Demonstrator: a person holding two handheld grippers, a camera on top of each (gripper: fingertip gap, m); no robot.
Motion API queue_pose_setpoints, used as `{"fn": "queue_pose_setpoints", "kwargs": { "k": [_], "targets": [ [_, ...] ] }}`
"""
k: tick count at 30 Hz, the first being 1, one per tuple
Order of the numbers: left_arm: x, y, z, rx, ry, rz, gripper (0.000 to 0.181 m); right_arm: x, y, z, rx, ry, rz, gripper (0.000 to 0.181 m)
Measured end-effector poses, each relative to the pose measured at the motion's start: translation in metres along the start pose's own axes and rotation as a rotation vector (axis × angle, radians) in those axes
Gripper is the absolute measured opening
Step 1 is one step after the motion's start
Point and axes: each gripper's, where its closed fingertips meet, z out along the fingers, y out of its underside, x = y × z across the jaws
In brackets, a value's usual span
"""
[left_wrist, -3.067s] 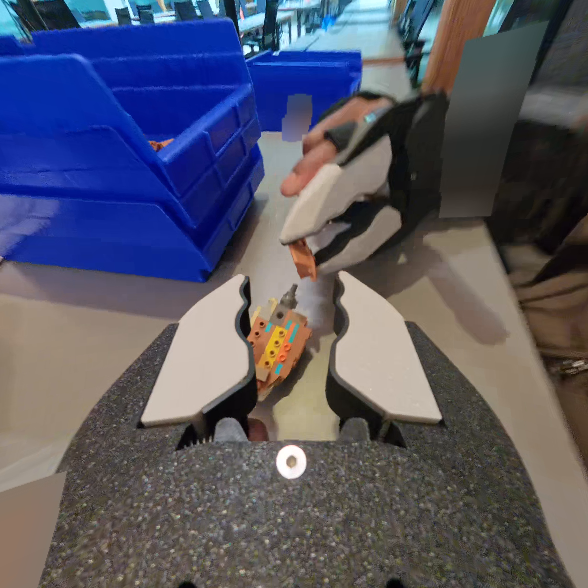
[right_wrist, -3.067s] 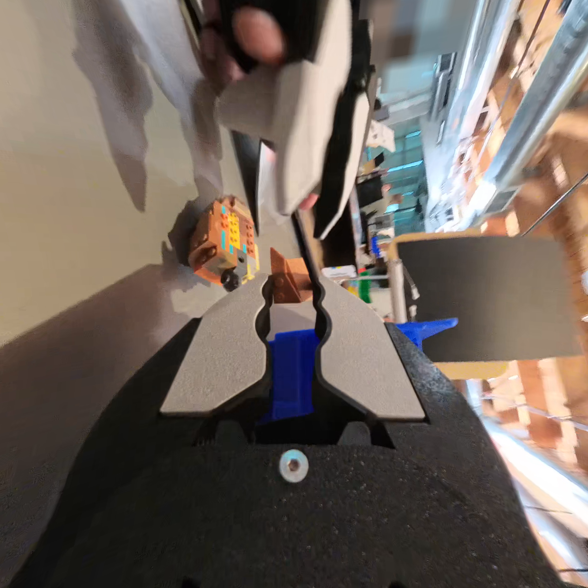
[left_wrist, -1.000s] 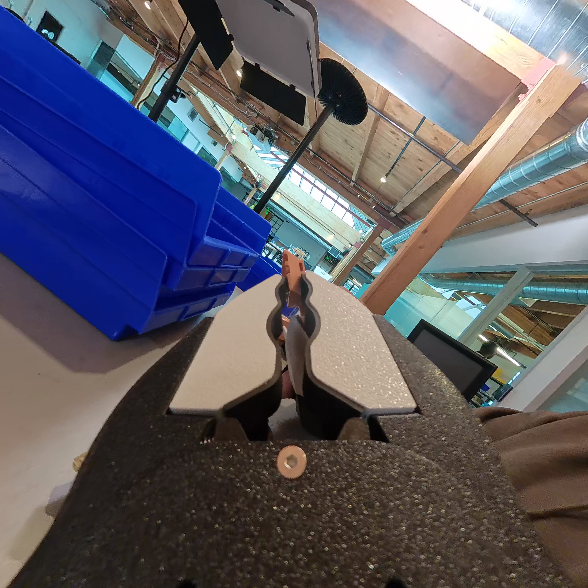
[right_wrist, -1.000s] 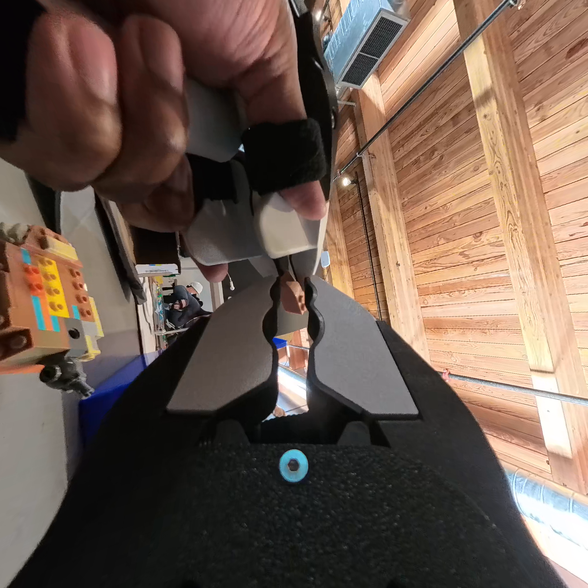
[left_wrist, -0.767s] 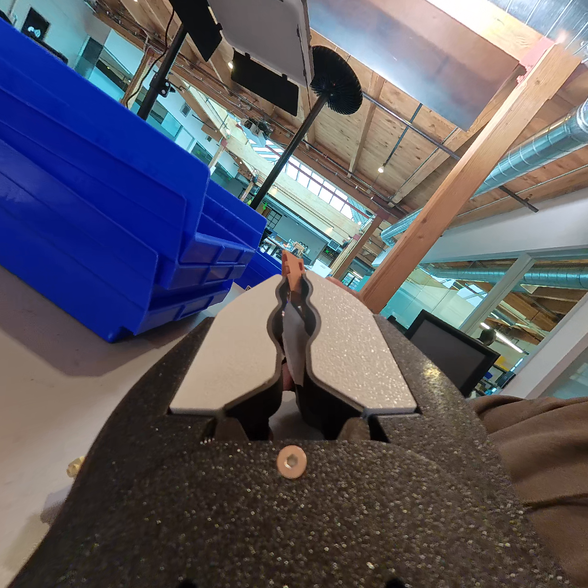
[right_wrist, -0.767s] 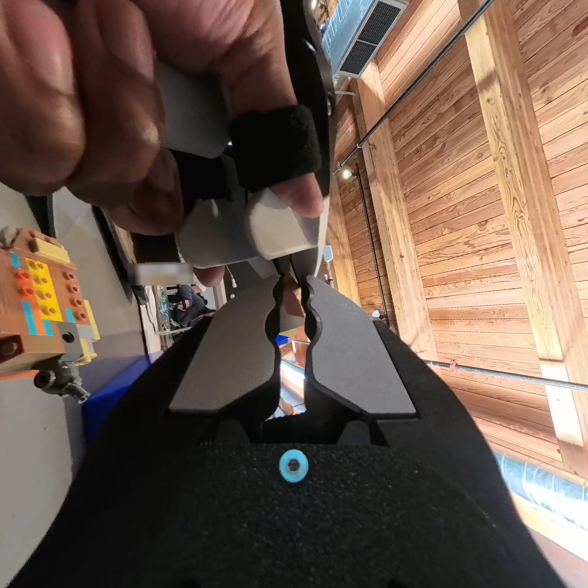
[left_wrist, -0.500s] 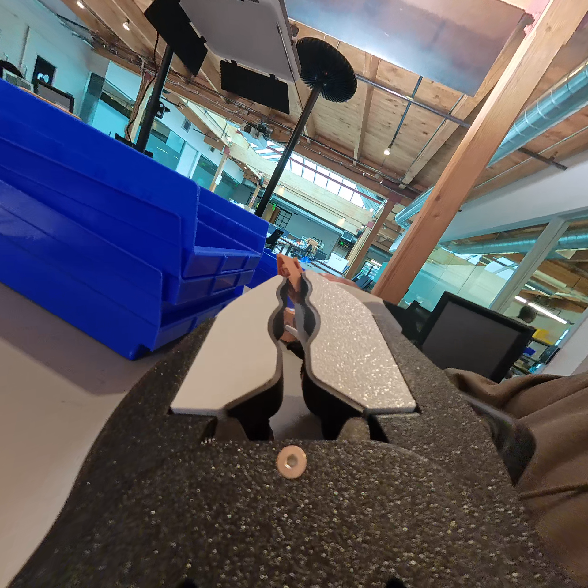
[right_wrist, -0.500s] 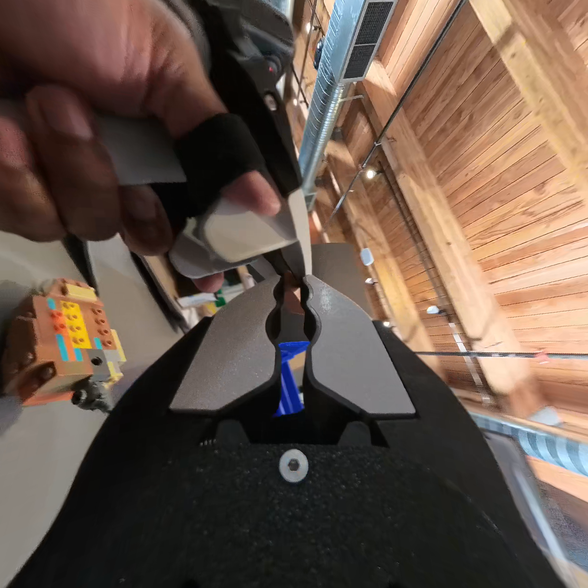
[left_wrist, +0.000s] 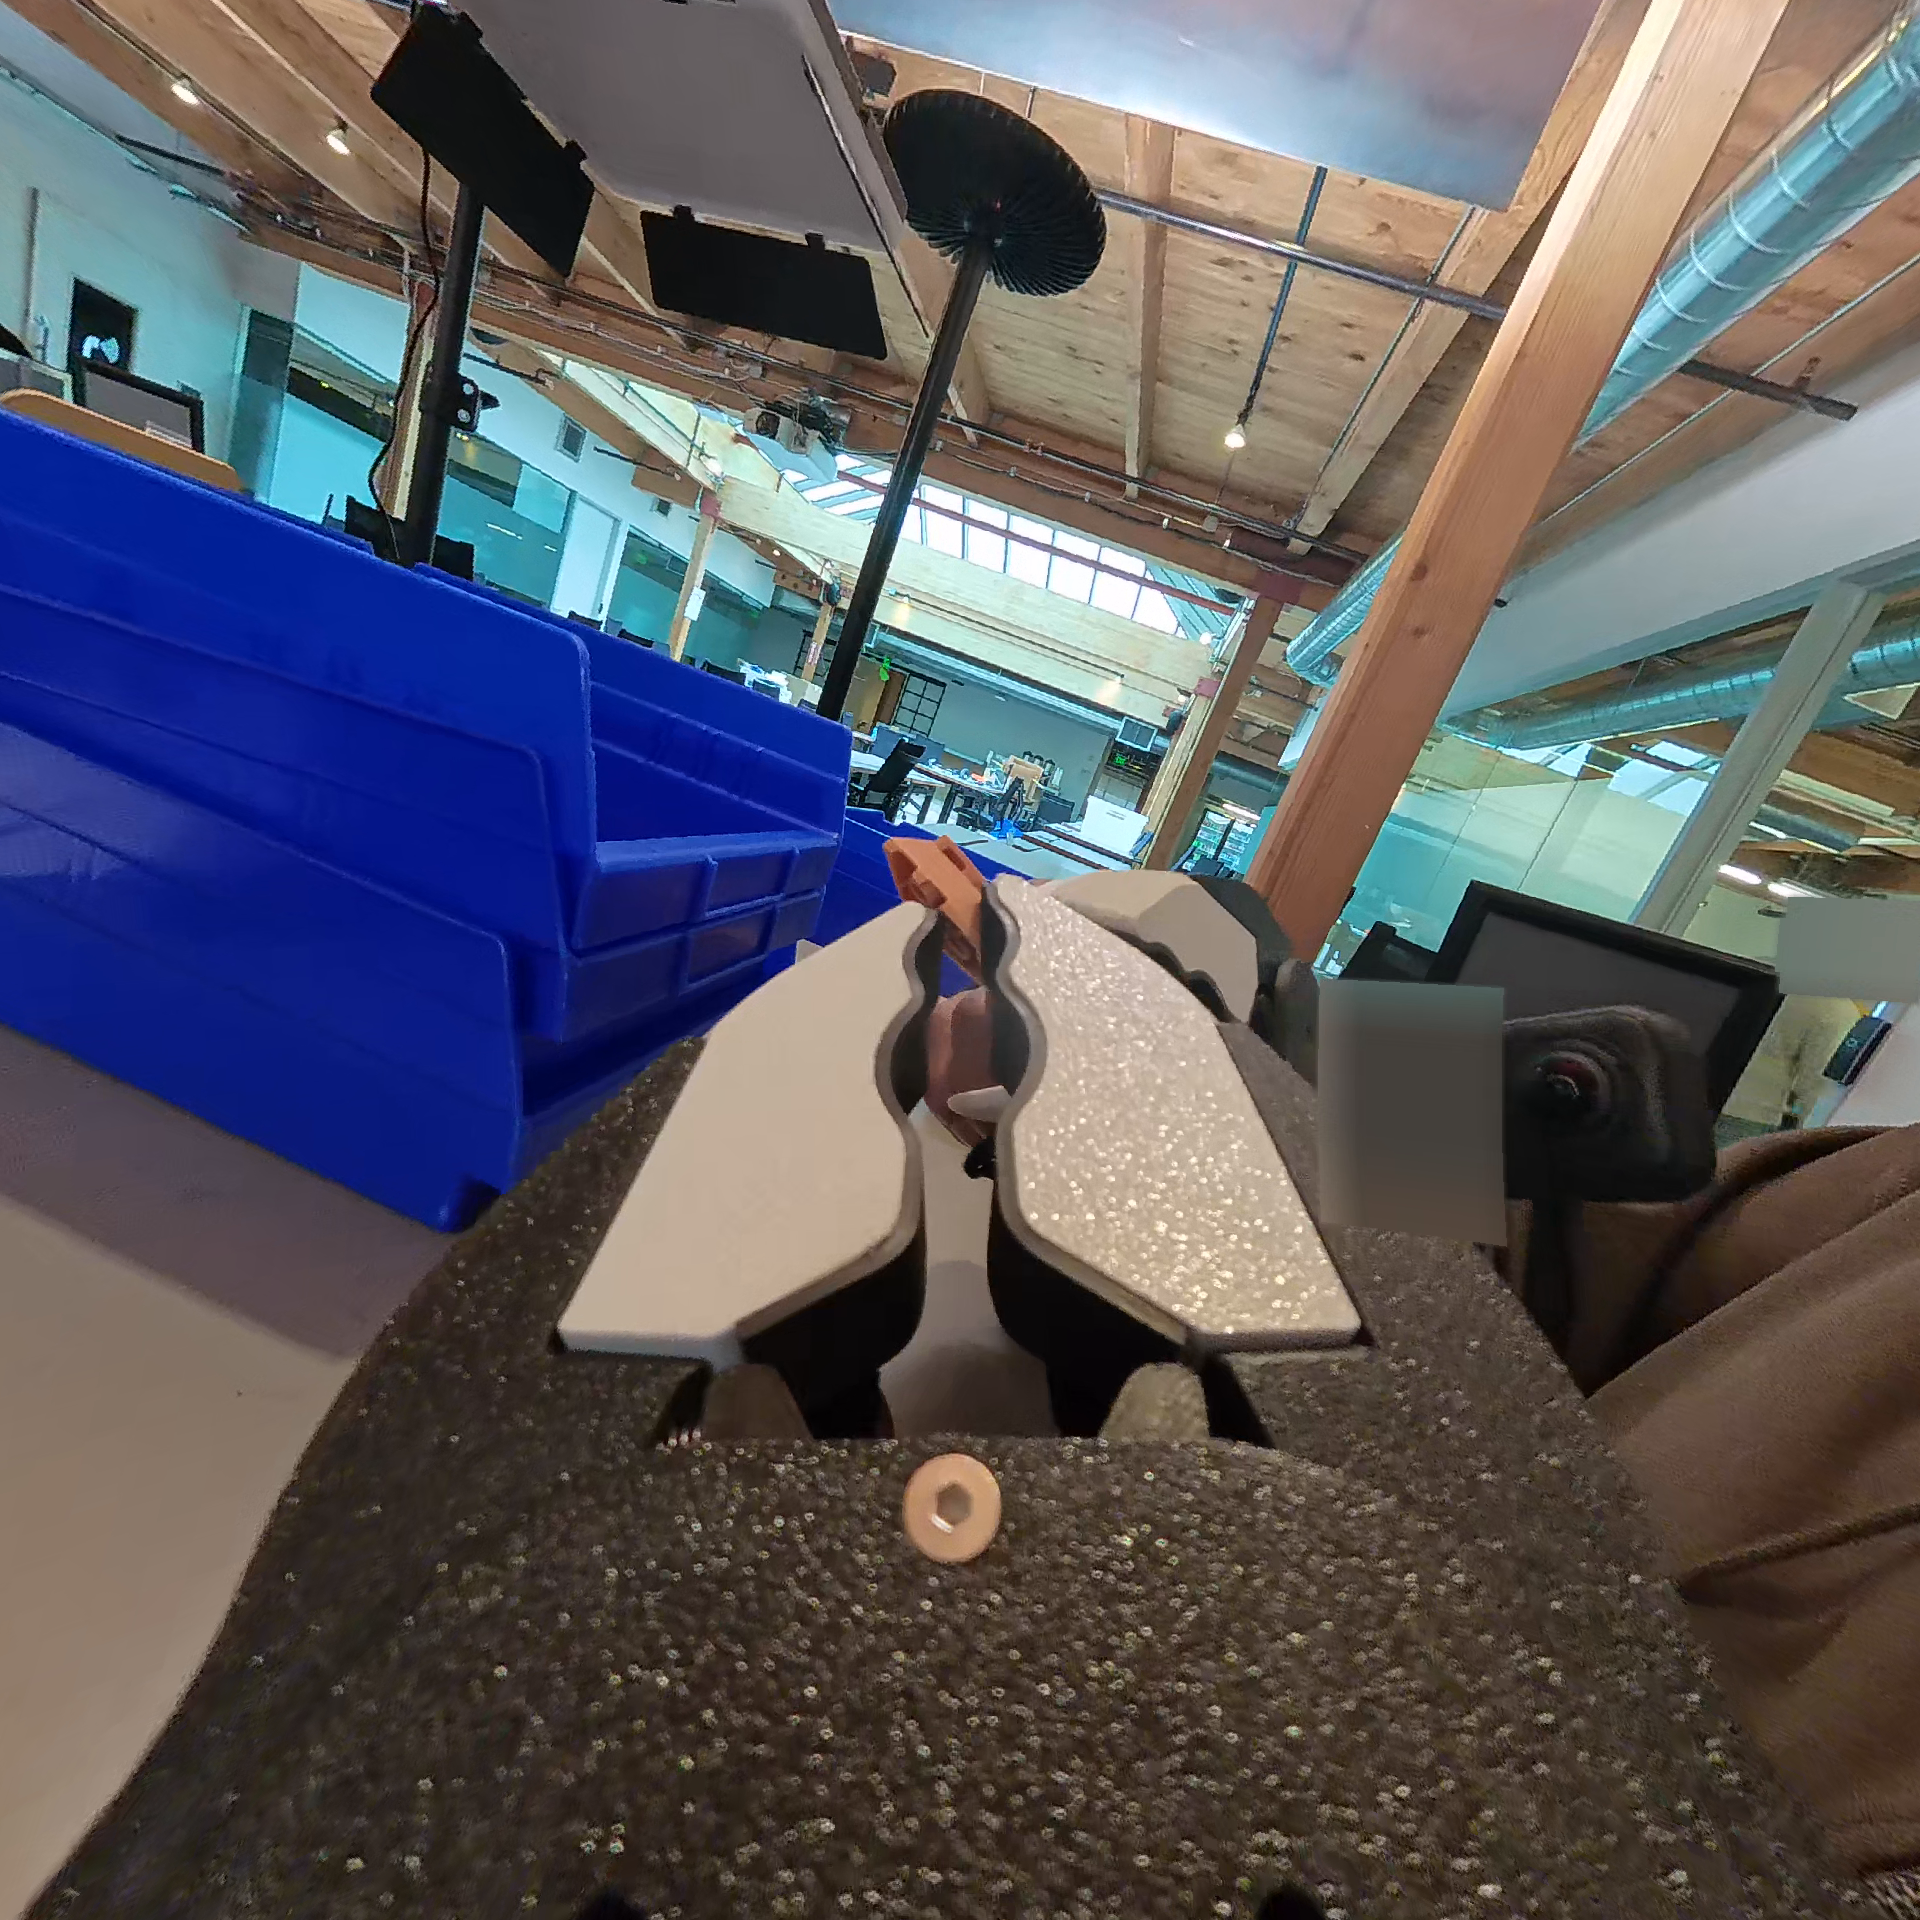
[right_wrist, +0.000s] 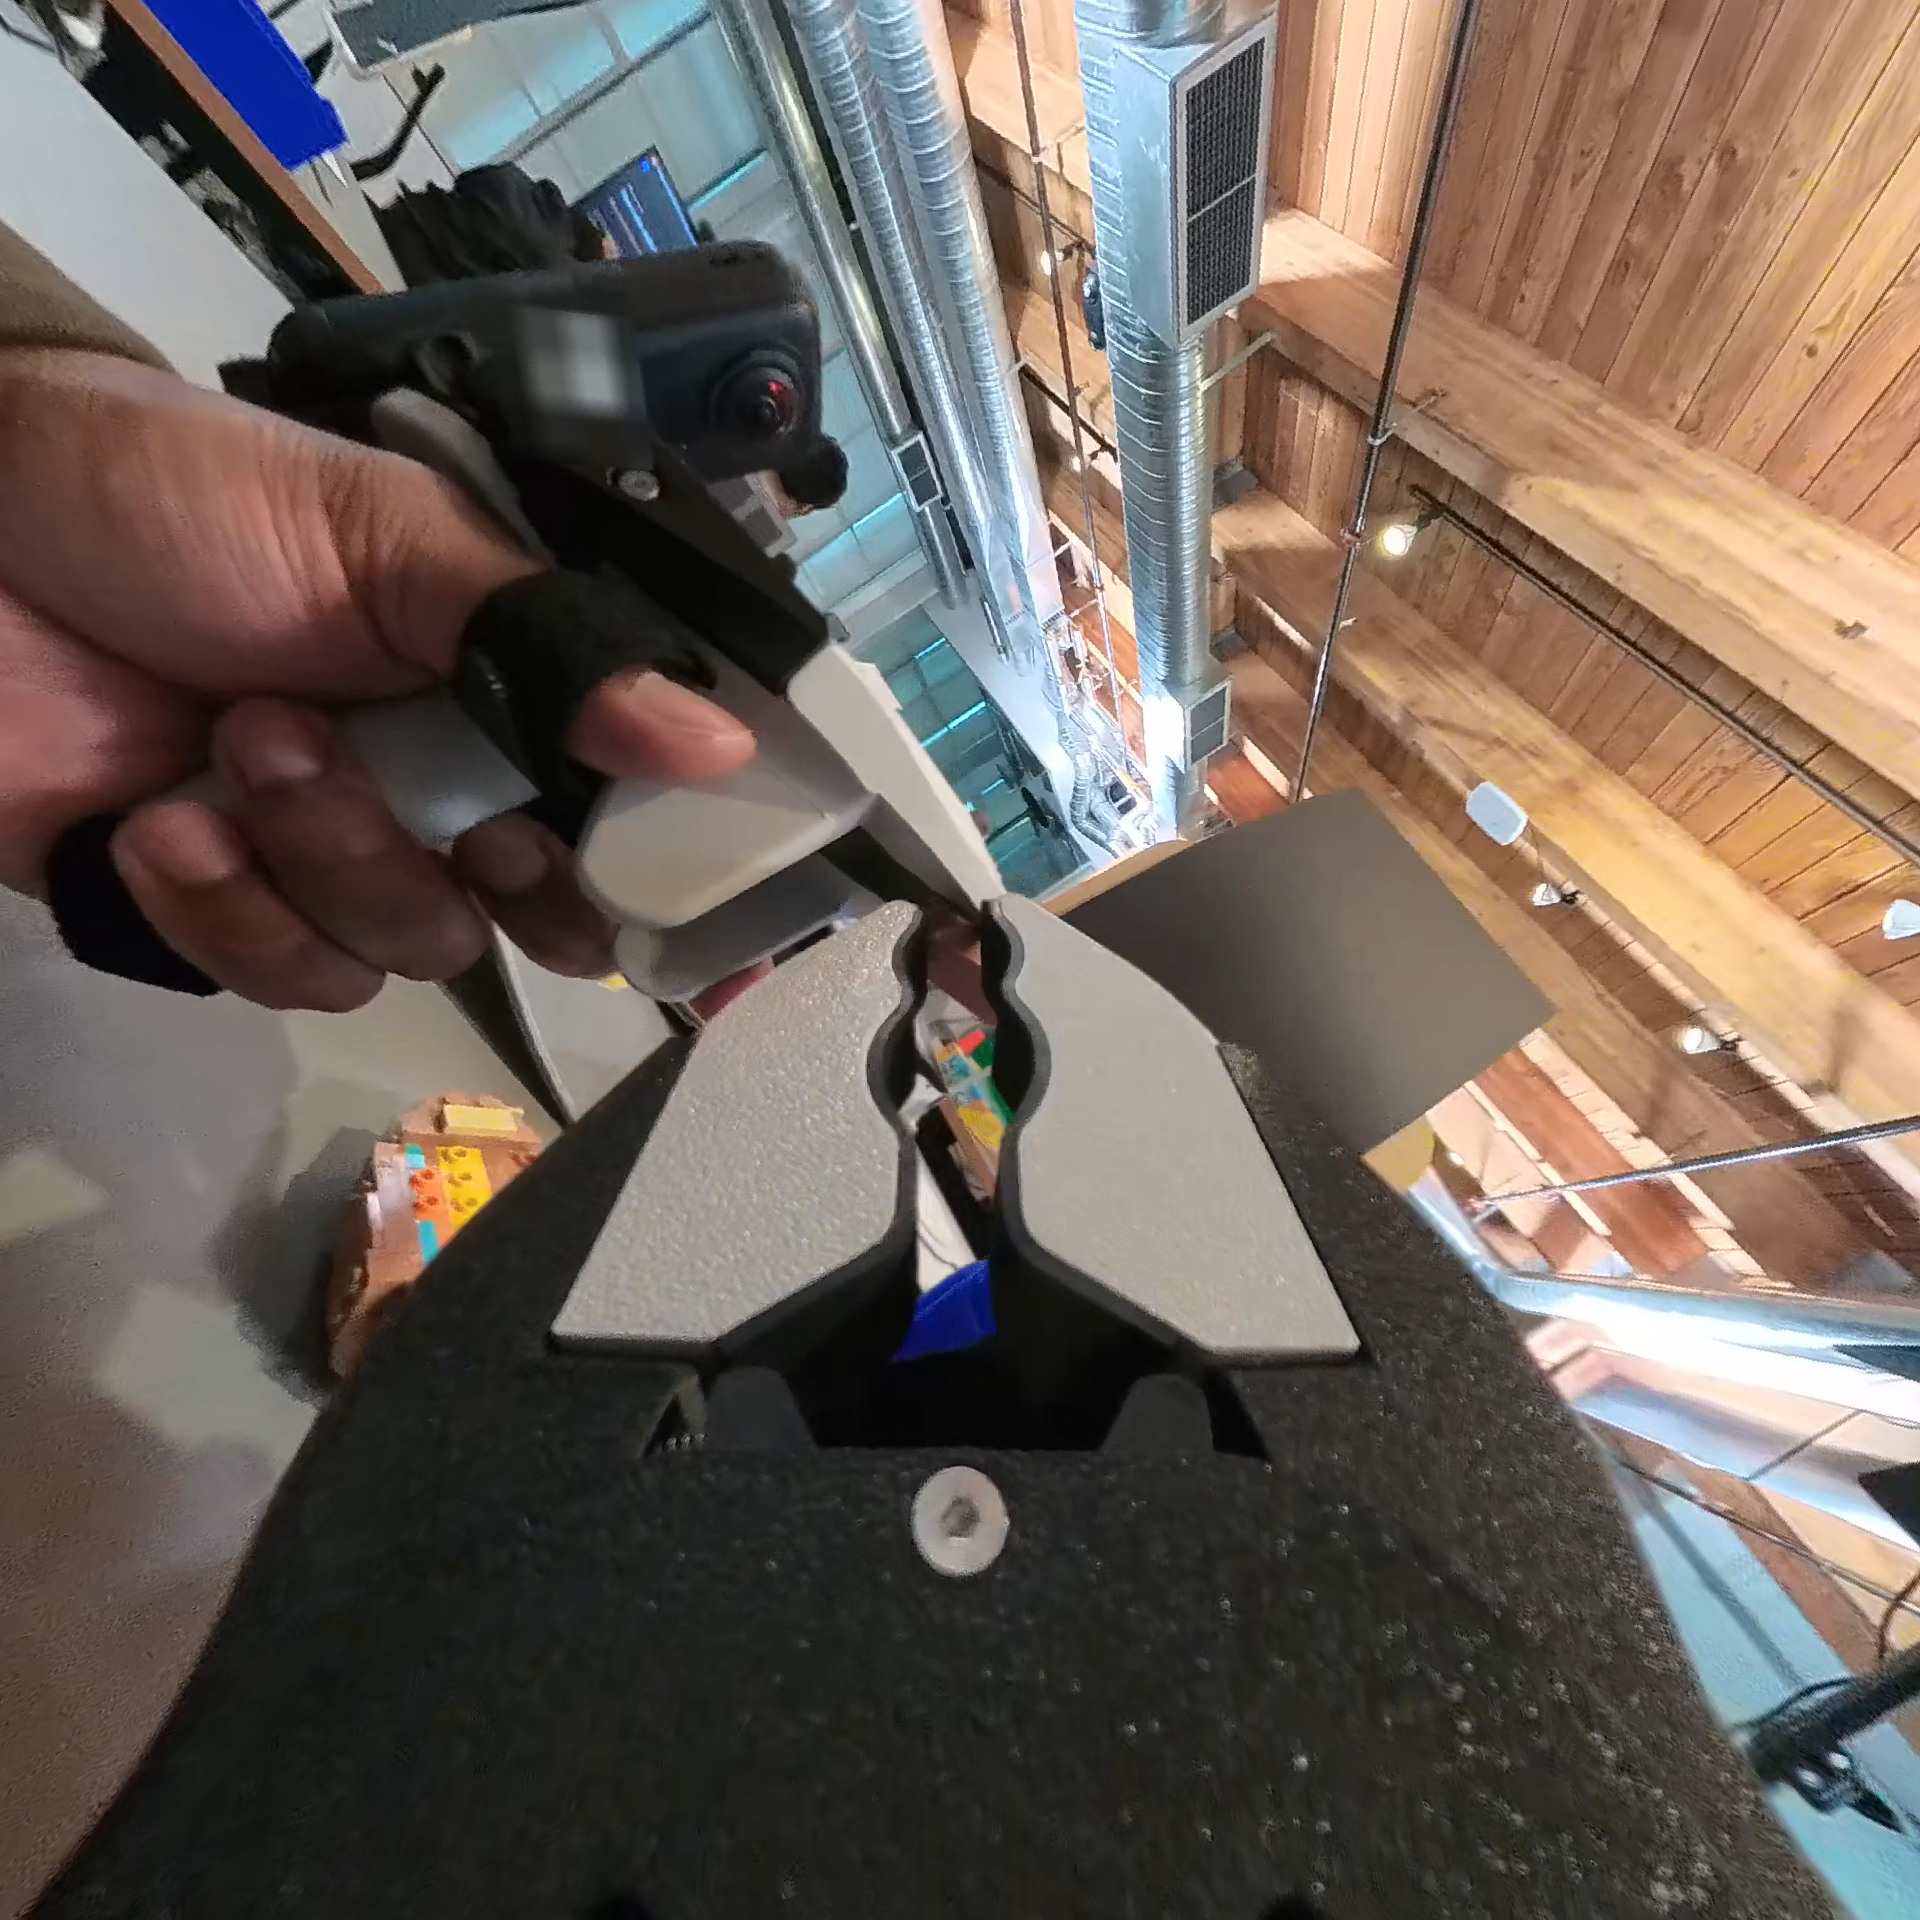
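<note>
Brick now mostly claw-hidden

Left wrist view: low over table, tilted up. Right wrist view: rolled, ceilingward. Shared: brown brick.

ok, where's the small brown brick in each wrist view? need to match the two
Left wrist view: small brown brick just above centre, pinched at the tips of the left gripper, sticking out up and left.
Right wrist view: mostly hidden; only a dark brownish sliver shows at the tips of the right gripper, where the left gripper's tips meet them.
Shared landmark: the blue bins, a blue patch between the fingers in the right wrist view.
</note>
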Motion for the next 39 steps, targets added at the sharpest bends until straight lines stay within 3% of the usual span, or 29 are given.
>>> {"fn": "queue_pose_setpoints", "kwargs": {
  "k": [8,15,26,39],
  "targets": [
    [0.001,0.000,0.000,-0.005,0.007,0.014,0.006,0.002,-0.001,-0.002,0.044,-0.027,0.117,0.009],
    [0.003,0.005,0.001,-0.029,0.093,-0.198,0.009,0.003,-0.001,-0.006,0.036,0.037,-0.129,0.006],
    [0.011,0.006,0.003,-0.015,0.229,-0.447,0.009,0.004,-0.008,-0.012,0.052,0.100,-0.337,0.004],
    [0.014,0.009,0.005,-0.048,0.249,-0.541,0.022,-0.005,-0.016,-0.015,0.076,0.154,-0.623,0.003]
  ]
}}
